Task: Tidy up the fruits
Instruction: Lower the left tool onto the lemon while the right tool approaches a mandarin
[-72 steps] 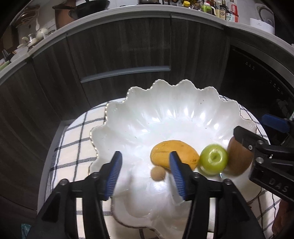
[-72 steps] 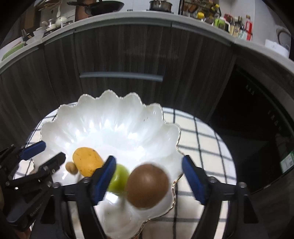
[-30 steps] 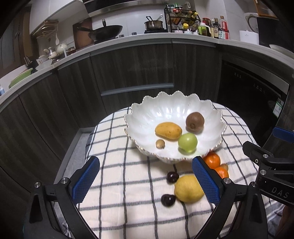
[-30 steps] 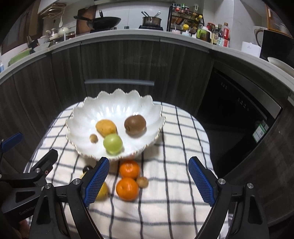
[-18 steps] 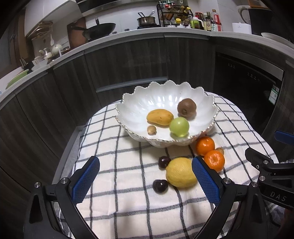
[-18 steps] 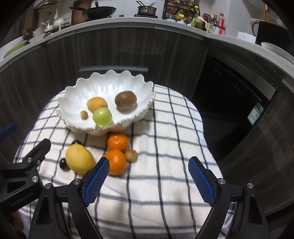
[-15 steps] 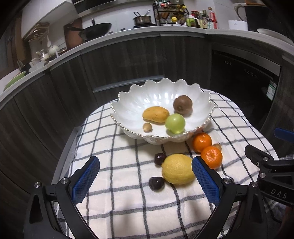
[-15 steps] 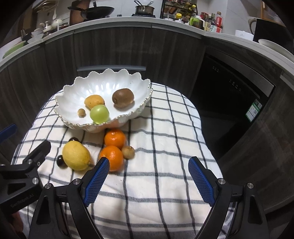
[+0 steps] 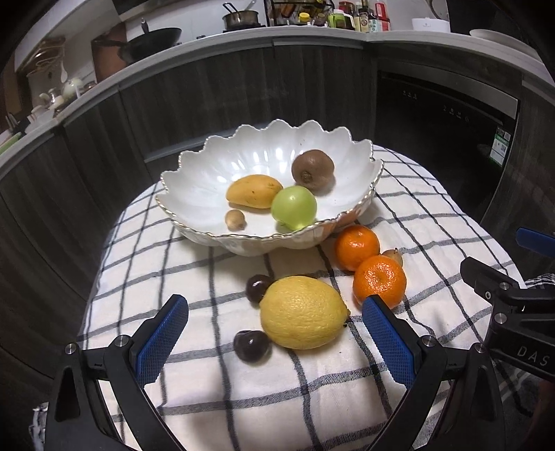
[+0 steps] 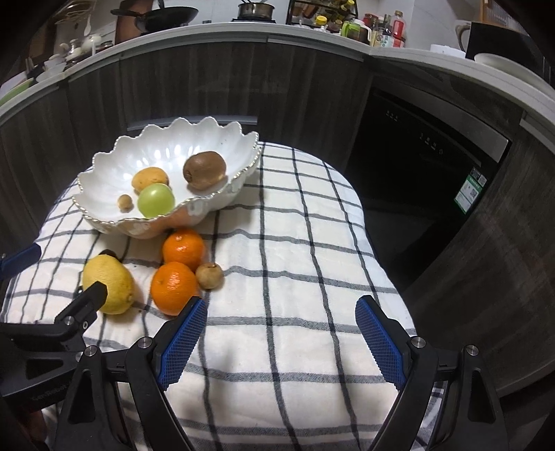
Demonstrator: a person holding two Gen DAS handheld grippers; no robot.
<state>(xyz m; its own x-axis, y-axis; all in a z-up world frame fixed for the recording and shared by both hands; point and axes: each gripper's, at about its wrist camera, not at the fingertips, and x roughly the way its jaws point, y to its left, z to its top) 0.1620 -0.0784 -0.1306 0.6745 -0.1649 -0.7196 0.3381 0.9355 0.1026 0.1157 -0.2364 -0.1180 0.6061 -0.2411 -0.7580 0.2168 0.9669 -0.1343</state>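
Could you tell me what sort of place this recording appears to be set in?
Most likely a home kitchen: a wok and a saucepan stand on the counter, condiment bottles crowd a rack, and a built-in dishwasher sits under the worktop.

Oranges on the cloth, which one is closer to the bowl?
The far orange, right beside the white bowl; the other orange lies nearer the lemon.
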